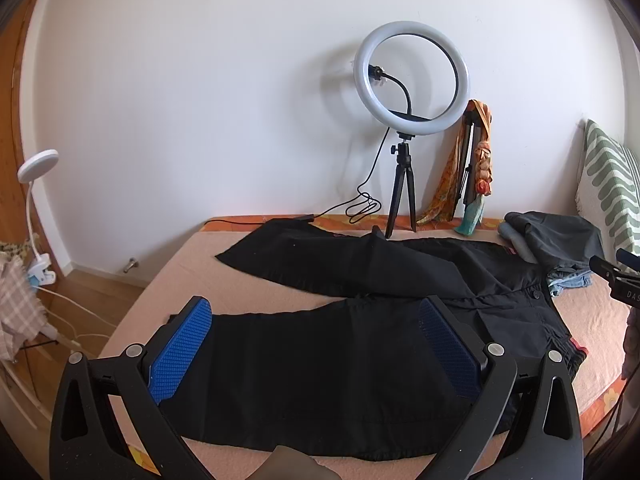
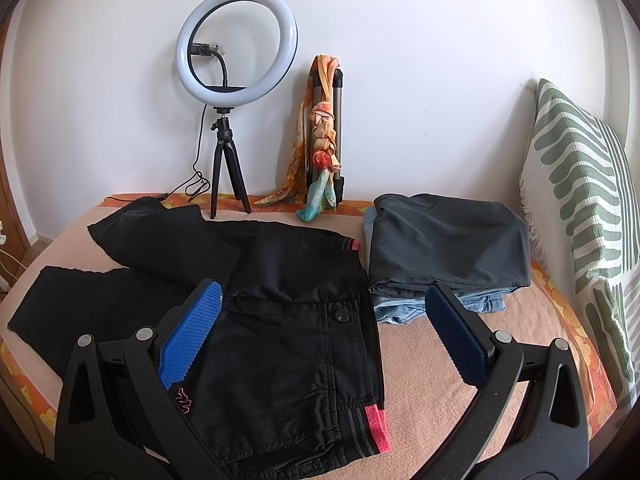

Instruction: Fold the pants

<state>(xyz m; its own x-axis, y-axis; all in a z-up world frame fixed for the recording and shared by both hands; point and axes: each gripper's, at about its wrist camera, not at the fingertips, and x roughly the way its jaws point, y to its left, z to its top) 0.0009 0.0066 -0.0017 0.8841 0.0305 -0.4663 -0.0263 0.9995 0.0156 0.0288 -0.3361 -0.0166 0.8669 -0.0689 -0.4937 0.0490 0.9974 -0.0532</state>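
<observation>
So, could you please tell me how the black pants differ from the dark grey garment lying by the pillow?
The black pants lie spread out, legs apart; the dark grey garment is folded into a compact block. The black pants rest directly on the bed cover; the grey garment sits on top of folded light-blue jeans. The black pants show a pink and striped waistband; the grey garment looks plain. Both lie on the bed, ungripped.

The letters "DAS" stand on the black hand-held gripper (image 1: pixel 622 286) at the left view's right edge.
</observation>
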